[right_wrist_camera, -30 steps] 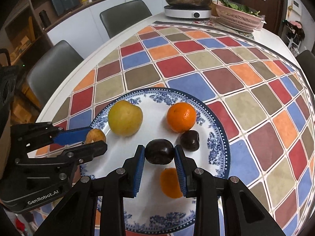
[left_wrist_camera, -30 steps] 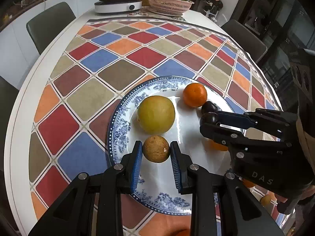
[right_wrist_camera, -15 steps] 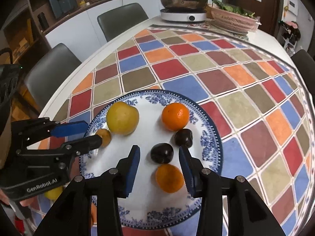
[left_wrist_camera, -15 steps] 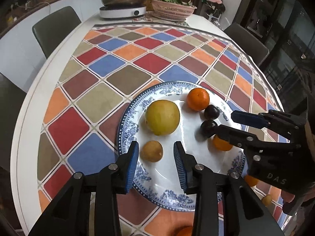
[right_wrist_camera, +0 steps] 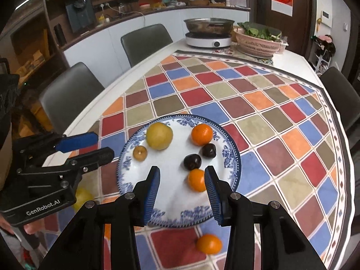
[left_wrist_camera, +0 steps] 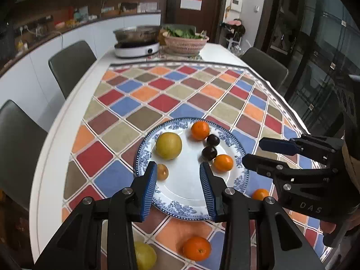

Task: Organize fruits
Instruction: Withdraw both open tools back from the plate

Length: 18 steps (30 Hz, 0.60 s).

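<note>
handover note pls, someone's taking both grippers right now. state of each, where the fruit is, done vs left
Left gripper: open and empty; its jaws have just been opening, nothing between them.
Right gripper: open and empty, above the near part of the plate.
On the plate: yellow pear, small brown fruit, two oranges, two dark plums.
Still on the tablecloth in front of the plate: orange, smaller orange, yellow-green fruit.
Done: six fruits plated. Left: likely the three loose ones.
</note>
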Available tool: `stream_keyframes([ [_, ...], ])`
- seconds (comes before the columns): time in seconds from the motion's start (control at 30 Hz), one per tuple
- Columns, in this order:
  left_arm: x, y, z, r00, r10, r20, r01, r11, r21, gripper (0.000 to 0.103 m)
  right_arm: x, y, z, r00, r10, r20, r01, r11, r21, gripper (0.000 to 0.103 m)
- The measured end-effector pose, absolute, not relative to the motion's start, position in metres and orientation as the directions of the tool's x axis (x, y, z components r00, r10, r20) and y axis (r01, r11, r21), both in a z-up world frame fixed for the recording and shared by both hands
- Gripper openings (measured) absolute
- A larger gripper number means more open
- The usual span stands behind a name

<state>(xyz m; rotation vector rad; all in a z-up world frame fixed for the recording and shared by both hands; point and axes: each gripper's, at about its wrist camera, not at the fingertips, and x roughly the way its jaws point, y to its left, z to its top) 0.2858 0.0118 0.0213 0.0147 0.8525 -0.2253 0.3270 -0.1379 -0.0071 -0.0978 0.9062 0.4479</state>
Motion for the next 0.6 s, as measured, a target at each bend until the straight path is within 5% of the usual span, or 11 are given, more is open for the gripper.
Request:
stream_keyframes([
  [0.27, 0.241, 0.010, 0.043, 0.694, -0.195, -0.693, 0.212, 0.975, -0.062, 0.049, 0.283, -0.142, 0.013, 0.583, 0.327, -0.744, -0.417, 0.906, 0.071, 0.042],
  [0.6, 0.191, 0.007, 0.048, 0.735, -0.182, -0.654, 0.200, 0.979, -0.048, 0.062, 0.226, -0.158, 0.023, 0.665, 0.264, -0.699, -0.335, 0.942, 0.037, 0.056],
])
